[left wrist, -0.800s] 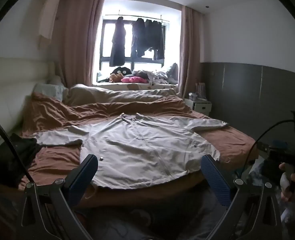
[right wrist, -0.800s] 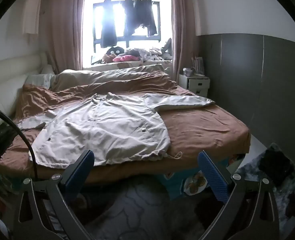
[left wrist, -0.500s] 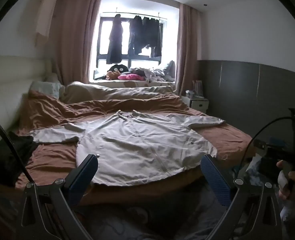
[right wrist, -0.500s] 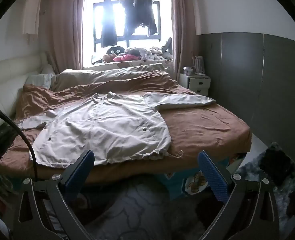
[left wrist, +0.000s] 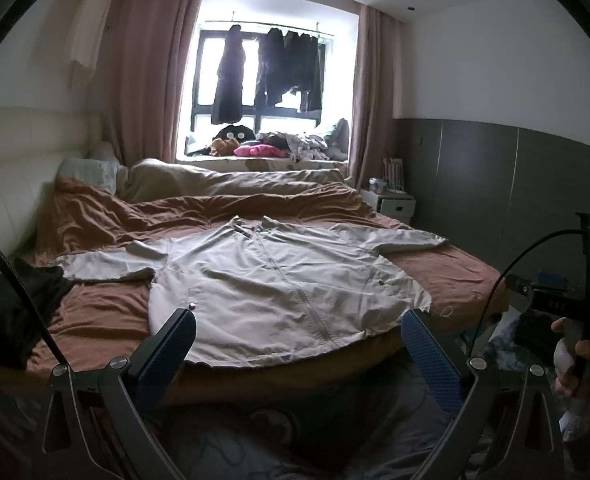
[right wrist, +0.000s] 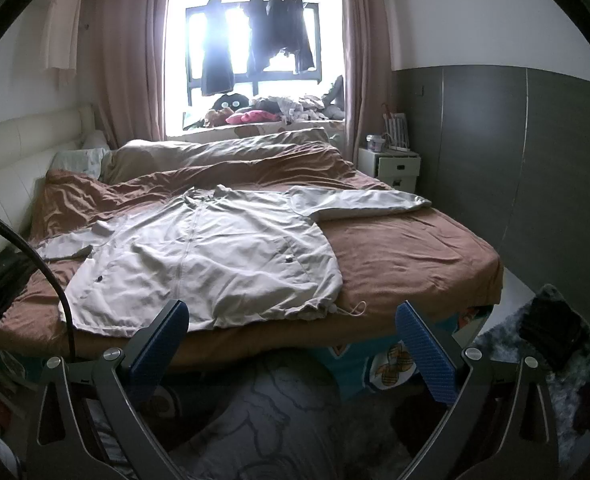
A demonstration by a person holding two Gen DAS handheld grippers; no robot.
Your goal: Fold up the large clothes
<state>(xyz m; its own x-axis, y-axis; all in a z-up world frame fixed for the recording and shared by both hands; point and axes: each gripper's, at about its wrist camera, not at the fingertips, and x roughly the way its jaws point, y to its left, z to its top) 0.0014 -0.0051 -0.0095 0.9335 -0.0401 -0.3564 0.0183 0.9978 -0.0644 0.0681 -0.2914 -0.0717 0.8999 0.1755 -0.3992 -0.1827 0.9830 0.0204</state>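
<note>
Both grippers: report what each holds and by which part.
Nothing held. Left gripper and right gripper stand open and empty, short of the jacket spread on the bed.

The near edge of the brown bed [right wrist: 415,264] is open to reach. Bare brown sheet lies right of the flat pale grey jacket [right wrist: 215,256]. A black cloth heap [left wrist: 23,304] blocks the left side.
</note>
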